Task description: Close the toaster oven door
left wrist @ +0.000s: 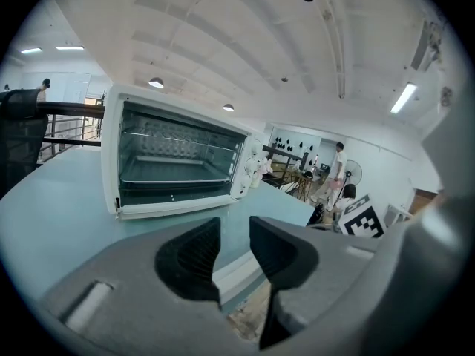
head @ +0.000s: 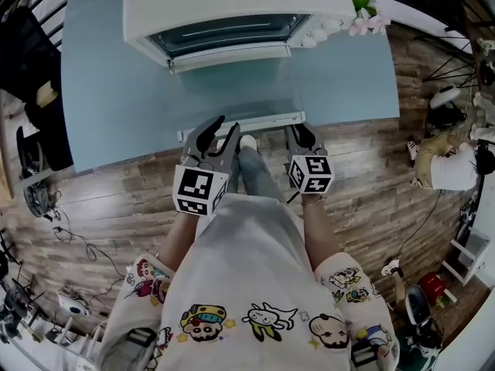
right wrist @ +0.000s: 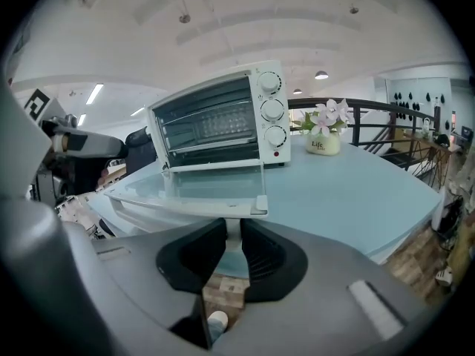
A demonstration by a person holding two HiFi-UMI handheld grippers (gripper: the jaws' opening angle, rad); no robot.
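The white toaster oven (head: 232, 6) stands at the back of the pale blue table (head: 100, 91). Its glass door (right wrist: 193, 188) lies folded down flat, reaching to the table's near edge. The white door handle (head: 255, 120) runs along that edge. My right gripper (head: 302, 136) is at the handle's right end; in the right gripper view the right gripper (right wrist: 232, 247) has its pads pressed on the white handle (right wrist: 234, 232). My left gripper (head: 224, 130) is at the handle's left end; in the left gripper view the left gripper (left wrist: 235, 239) shows a gap between its pads, and the handle (left wrist: 237, 269) lies just beyond them, untouched.
A small pot of pink flowers (right wrist: 324, 136) stands to the right of the oven near the knobs (right wrist: 272, 110). The person's legs and a shoe (head: 247, 141) are under the table edge. Cables and gear lie on the wooden floor (head: 100, 207). A person (left wrist: 338, 165) stands far off.
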